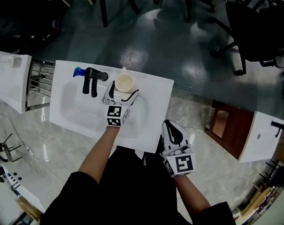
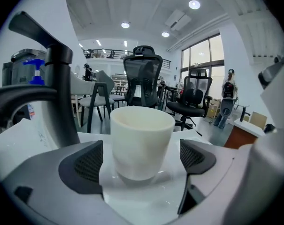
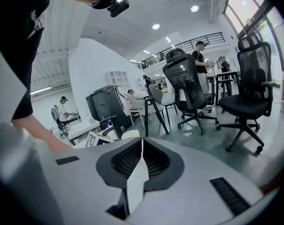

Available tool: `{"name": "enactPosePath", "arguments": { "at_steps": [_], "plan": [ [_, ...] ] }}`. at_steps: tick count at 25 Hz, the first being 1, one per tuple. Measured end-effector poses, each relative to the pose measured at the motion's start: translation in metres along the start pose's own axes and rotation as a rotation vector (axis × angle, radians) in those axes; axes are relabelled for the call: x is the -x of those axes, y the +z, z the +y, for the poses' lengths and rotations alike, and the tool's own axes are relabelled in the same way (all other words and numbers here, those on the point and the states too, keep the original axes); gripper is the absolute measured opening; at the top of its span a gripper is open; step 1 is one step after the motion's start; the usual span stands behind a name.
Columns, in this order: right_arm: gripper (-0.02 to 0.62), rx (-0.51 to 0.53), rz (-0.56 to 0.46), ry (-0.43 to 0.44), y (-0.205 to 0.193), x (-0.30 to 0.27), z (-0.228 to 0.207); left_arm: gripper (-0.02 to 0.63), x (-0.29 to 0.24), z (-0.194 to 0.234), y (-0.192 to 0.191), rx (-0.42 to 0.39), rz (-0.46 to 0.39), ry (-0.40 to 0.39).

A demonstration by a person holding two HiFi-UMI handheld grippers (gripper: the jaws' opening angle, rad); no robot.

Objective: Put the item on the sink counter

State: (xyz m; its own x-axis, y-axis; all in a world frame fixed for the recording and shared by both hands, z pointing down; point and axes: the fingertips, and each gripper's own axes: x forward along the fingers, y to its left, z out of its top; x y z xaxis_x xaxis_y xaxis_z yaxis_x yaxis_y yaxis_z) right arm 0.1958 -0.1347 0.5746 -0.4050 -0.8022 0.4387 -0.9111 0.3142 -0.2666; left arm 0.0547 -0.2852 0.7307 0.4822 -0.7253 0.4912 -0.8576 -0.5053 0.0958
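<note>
I am holding the right gripper (image 1: pixel 169 125) closest to me, just off the front right corner of the white rectangular ceramic sink counter (image 1: pixel 156 93). Its 2 jaws are pressing flat together with nothing between them (image 3: pixel 141 146). Farther on, the left gripper (image 1: pixel 122 93) is reaching over the basin toward the counter's back edge, and its jaws are standing wide apart. The small cream-white handleless cup (image 1: pixel 124 82) is sitting upright on the counter near the middle of that back edge, between the 2 pads (image 2: pixel 88 161), with a gap showing on each side of it (image 2: pixel 142 139). Just to its left the matte black faucet (image 1: pixel 92 78) is rising, with a blue pump bottle (image 1: pixel 78 71) beside it. Beyond the counter, black mesh office chairs (image 2: pixel 142 78) are standing on the floor.
</note>
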Motion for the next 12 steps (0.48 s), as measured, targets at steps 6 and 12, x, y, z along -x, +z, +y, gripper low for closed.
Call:
{"name": "enactPosePath", "arguments": {
  "at_steps": [6, 12],
  "plan": [
    [0.034, 0.017, -0.001, -0.026, 0.002, 0.001, -0.005, 0.495, 0.037, -0.006, -0.002, 0.062, -0.008, 0.023],
    [0.034, 0.025, -0.03, -0.062, 0.011, 0.003, 0.013, 0.495, 0.076, -0.004, 0.007, 0.107, -0.018, 0.017]
  ]
}}
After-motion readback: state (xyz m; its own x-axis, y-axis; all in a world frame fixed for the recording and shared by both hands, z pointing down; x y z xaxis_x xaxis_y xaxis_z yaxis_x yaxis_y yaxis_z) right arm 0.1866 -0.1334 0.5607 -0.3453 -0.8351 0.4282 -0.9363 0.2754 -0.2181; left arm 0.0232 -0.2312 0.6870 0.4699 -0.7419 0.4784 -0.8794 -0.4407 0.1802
